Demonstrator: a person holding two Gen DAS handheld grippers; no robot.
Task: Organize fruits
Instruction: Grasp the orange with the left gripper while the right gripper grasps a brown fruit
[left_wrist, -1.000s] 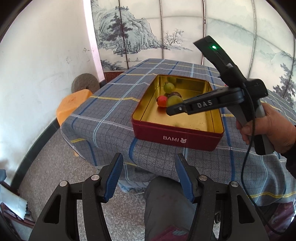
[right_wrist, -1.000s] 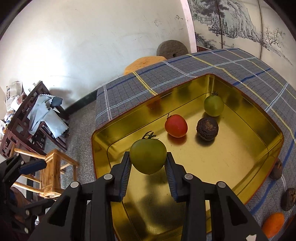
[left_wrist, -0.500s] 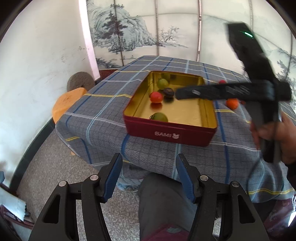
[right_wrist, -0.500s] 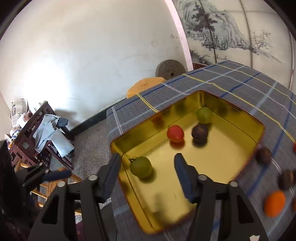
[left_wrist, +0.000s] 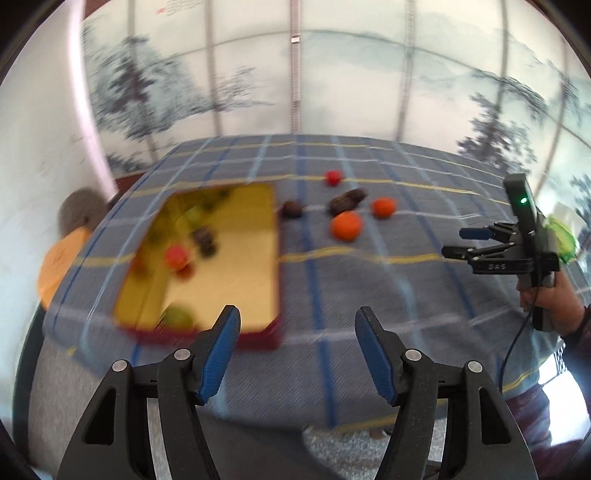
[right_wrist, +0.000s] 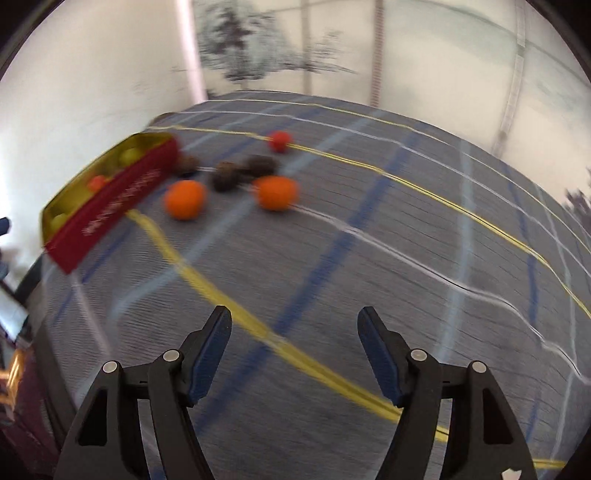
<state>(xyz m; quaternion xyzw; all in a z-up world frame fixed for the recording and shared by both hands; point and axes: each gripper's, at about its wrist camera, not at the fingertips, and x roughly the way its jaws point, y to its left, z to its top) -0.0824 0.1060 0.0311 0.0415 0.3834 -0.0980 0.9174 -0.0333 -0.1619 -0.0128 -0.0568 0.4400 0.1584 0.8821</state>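
Left gripper (left_wrist: 297, 332): jaws stood apart with nothing between them, having just been opening; it hung over the near edge of the table, by the tin's near right corner.
Right gripper (right_wrist: 293, 332): jaws apart and empty, having just been opening; it hung over bare cloth. In the left wrist view (left_wrist: 476, 242) it was at far right, held by a hand (left_wrist: 554, 306).
Tin (left_wrist: 275, 258): red outside, gold inside, on the left of the table.
Fruit in tin: a red one (left_wrist: 176, 256), a dark one (left_wrist: 205, 238), a green one (left_wrist: 179, 317) at the near wall, another green one (left_wrist: 194, 214) further back; all blurred.
Fruit on cloth: two orange ones (left_wrist: 346, 226) (left_wrist: 384, 207), a small red one (left_wrist: 333, 177) farthest, and dark ones (left_wrist: 347, 199) (left_wrist: 291, 209), right of the tin.
Tablecloth (right_wrist: 369, 258): grey plaid with blue, white and yellow lines.
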